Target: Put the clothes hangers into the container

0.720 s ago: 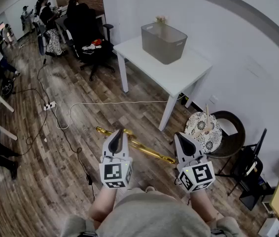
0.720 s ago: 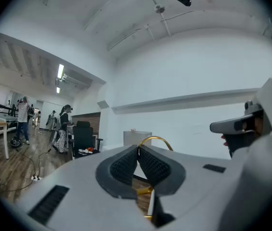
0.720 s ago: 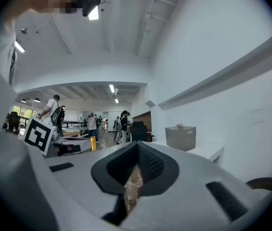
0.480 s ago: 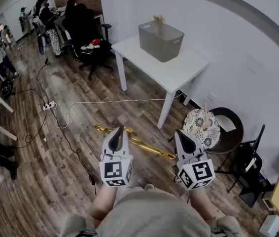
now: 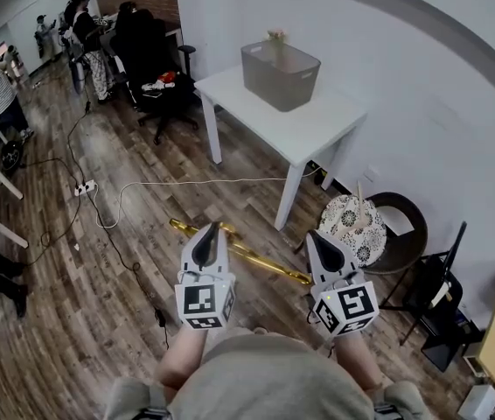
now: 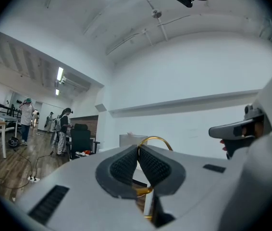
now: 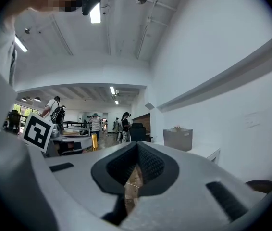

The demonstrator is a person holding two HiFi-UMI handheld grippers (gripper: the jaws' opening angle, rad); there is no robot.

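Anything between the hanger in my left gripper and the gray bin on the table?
Nothing visible blocks the way. Only floor with a white cable lies between the gold hanger and the table; the bin is open-topped.

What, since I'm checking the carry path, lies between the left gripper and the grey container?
Head view: wood floor crossed by a white cable, then the white table's bare top. The left gripper clamps a gold hanger.
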